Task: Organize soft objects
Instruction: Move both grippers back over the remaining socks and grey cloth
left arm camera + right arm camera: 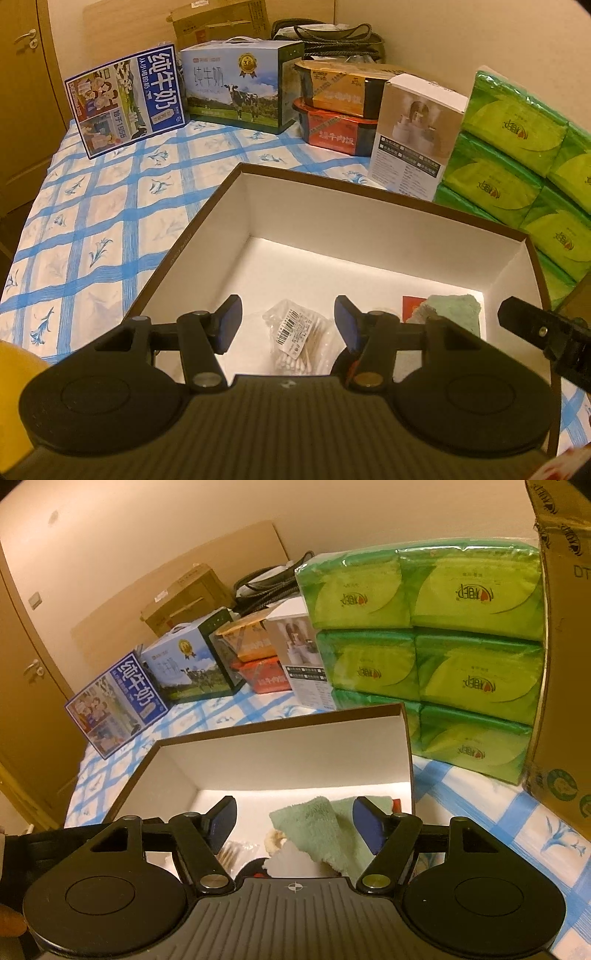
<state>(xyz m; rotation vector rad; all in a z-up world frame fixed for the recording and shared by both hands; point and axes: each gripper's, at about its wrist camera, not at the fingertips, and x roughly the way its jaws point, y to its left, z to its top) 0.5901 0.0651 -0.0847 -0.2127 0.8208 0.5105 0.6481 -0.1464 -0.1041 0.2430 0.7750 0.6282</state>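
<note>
A pale green fluffy cloth (317,830) lies crumpled on the floor of an open box (369,206), toward its right side; the box is white inside with a dark brown rim. In the right wrist view the cloth sits below and between the spread fingers of the right gripper (295,823), and neither blue pad touches it. In the left wrist view the same cloth shows at the box's right, with a small red item (413,306) just beside it.

Nearer the middle of the box lies a clear bag of cotton swabs (295,339) with a barcode label. The left gripper (286,328) hangs over it with its fingers spread apart, holding nothing; the bag lies below the gap, free of the pads. Part of the right gripper's black body pokes in at the right edge of the left wrist view.

The box rests on a desk covered by a white cloth with blue checks and flower prints (92,229). Just beyond the box's right corner stands a stack of green tissue packs (443,646), with a brown cardboard carton (561,664) beside it. Along the far edge stand a white product box (413,136), two stacked meal trays, orange over red (340,107), a milk carton with a cow picture (236,88) and a blue milk box leaning back (125,99). A wooden door (22,92) stands at the left.
</note>
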